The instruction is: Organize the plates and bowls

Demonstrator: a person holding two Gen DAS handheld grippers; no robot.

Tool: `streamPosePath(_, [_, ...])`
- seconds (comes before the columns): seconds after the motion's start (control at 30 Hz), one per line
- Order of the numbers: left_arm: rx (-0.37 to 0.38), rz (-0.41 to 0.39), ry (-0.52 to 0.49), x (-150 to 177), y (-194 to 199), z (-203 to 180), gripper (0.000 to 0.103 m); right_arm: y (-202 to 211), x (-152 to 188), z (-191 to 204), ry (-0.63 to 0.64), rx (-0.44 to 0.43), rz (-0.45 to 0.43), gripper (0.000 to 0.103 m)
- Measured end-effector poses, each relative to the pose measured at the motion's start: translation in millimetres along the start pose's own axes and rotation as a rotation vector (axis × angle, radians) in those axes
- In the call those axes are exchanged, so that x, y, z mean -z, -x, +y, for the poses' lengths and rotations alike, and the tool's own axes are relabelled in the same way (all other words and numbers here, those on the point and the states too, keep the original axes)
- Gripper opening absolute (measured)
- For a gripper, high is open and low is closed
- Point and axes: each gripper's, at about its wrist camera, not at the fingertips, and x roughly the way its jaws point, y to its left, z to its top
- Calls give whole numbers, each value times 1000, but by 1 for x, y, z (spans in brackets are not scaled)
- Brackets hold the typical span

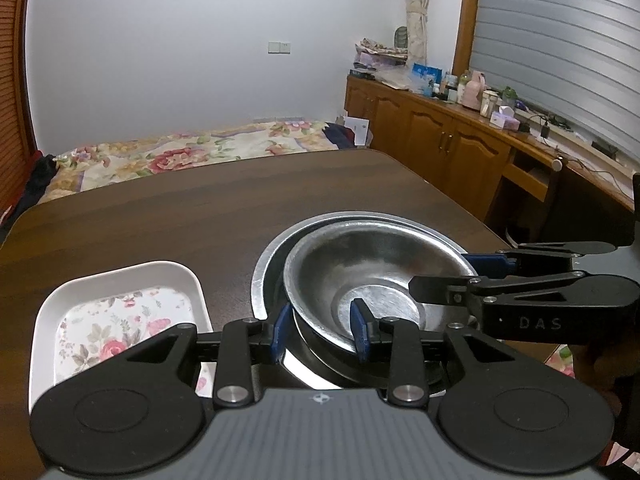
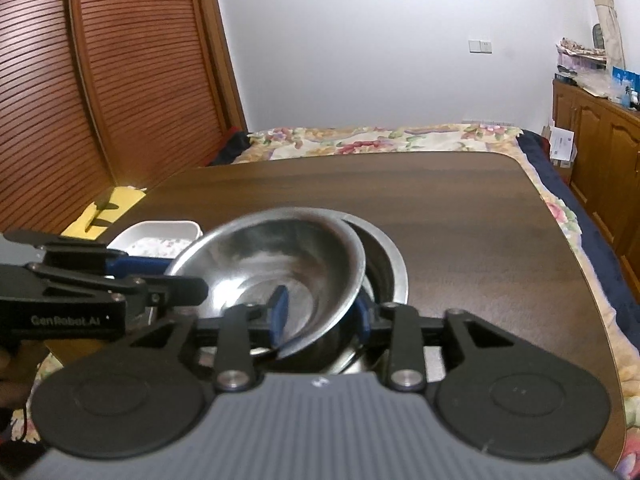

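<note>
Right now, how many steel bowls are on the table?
2. The upper bowl sits tilted inside the lower bowl, beside the white tray. More could be nested underneath, hidden.

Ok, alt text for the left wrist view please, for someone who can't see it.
The left gripper straddles the near rim of a steel bowl nested askew in a larger steel bowl on a dark table. The right gripper reaches in from the right; a floral tray sits left.
</note>
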Motion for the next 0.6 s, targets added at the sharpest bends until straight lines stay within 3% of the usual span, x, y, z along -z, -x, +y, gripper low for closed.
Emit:
streamPosePath(0.33, [-13, -43, -6, 1, 7, -3, 37, 9, 1, -1, -4, 6, -37, 53])
streamPosePath(0.47, [-26, -93, -8, 4, 14, -1, 49, 16, 0, -3, 6, 21, -75, 56])
streamPosePath(0.6, [-43, -131, 14, 6, 19, 4, 63, 21, 3, -7, 2, 50, -119, 68])
